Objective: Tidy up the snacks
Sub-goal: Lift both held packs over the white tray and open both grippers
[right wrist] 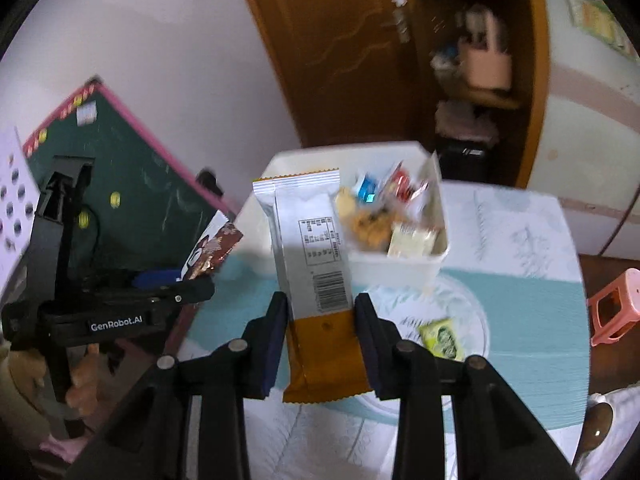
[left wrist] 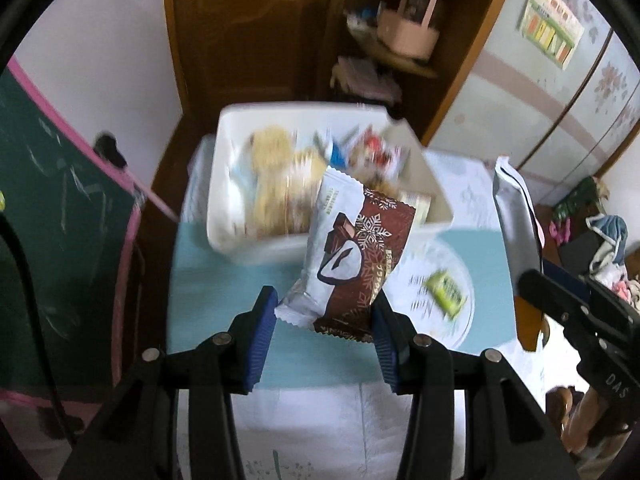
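Above the counter (left wrist: 208,248), two snacks are held aloft at once. A white-and-brown wrapped chocolate bar with a snowflake print (left wrist: 352,248) is clamped in the left claw (left wrist: 324,312), the blue pads pressed against its lower end. A silver-and-orange foil snack packet (right wrist: 316,276) is pinched in the right claw (right wrist: 320,340), jaws tight on the orange end, barcode side facing the camera. Beyond both, a white rectangular plastic bin (right wrist: 396,268) is seen on the counter, already stocked with several small wrapped sweets and biscuits; the blur hides exactly what they are. One small green sachet (right wrist: 442,338) is left lying on the counter near the bin. Judged from this, the sorting is well advanced: two items are in hand, and the green sachet is not yet collected.
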A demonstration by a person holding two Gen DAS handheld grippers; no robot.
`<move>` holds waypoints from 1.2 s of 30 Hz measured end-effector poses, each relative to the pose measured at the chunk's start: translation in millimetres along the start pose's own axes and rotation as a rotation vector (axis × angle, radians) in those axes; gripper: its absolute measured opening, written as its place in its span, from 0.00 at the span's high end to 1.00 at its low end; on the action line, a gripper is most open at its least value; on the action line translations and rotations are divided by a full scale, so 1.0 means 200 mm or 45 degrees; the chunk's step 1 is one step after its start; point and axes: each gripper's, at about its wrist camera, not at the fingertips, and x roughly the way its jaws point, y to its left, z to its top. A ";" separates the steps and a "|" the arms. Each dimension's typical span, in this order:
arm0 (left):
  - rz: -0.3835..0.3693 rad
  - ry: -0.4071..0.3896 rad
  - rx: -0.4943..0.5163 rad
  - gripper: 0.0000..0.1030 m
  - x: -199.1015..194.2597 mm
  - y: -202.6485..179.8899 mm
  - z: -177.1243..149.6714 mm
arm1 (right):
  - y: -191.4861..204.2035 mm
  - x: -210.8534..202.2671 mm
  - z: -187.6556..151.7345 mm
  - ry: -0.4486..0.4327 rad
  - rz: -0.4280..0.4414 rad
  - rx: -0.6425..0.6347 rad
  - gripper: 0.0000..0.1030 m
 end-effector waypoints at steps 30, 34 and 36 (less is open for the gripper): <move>0.229 -0.062 0.011 0.43 0.23 0.07 0.75 | -0.03 0.32 0.68 -0.096 -0.192 0.149 0.65; 0.254 -0.025 0.067 0.05 0.30 0.08 0.73 | -0.01 0.43 0.66 -0.023 -0.215 0.105 0.61; 0.266 -0.012 0.091 0.05 0.33 0.08 0.72 | -0.01 0.48 0.63 0.023 -0.223 0.087 0.58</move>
